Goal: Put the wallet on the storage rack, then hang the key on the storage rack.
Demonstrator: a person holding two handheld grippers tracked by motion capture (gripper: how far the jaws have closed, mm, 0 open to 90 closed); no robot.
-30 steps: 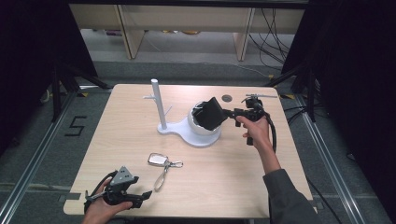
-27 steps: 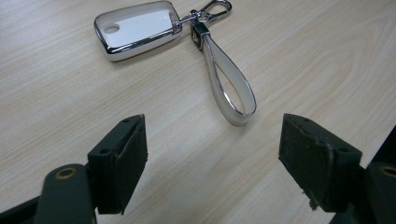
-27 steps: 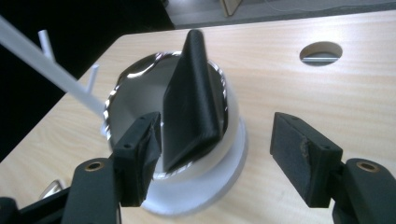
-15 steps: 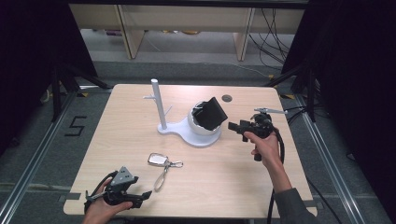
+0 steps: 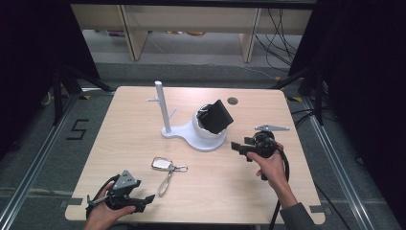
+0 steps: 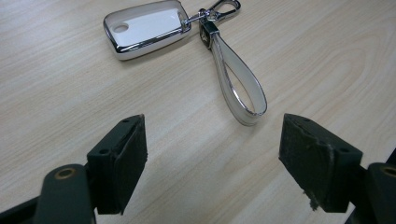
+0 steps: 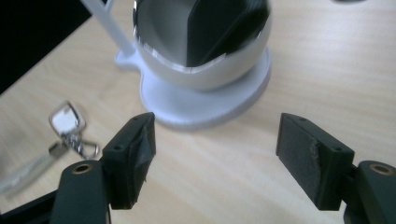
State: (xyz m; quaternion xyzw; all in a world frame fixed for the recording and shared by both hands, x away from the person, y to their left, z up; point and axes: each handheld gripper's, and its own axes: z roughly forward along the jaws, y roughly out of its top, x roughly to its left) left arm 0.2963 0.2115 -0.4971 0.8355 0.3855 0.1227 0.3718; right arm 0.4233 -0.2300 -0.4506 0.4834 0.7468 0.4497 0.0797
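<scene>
A white stand (image 5: 184, 134) carries an upright post (image 5: 162, 105) and a round bowl (image 5: 206, 132). A black flat case (image 5: 218, 116) leans in the bowl, sticking out over its rim. A white key fob (image 5: 162, 164) with a strap loop lies on the table in front. My right gripper (image 5: 237, 146) is right of the bowl, apart from it, jaws pointing left. Its jaws have just been opening and stand open with nothing between them (image 7: 217, 123), facing the bowl (image 7: 205, 70). My left gripper (image 5: 146, 198) rests open at the near edge, facing the fob (image 6: 144, 28) and strap (image 6: 238, 84).
The light wooden table (image 5: 124, 120) has a small round grommet (image 5: 232, 100) at the back. Shelving and cables lie beyond the far edge. Dark curtains flank both sides. A floor marking "5" (image 5: 76, 129) is to the left.
My right gripper has drawn back from the black case in the bowl, toward the near right and a little lower. The case stays in the bowl. The left gripper has not moved.
</scene>
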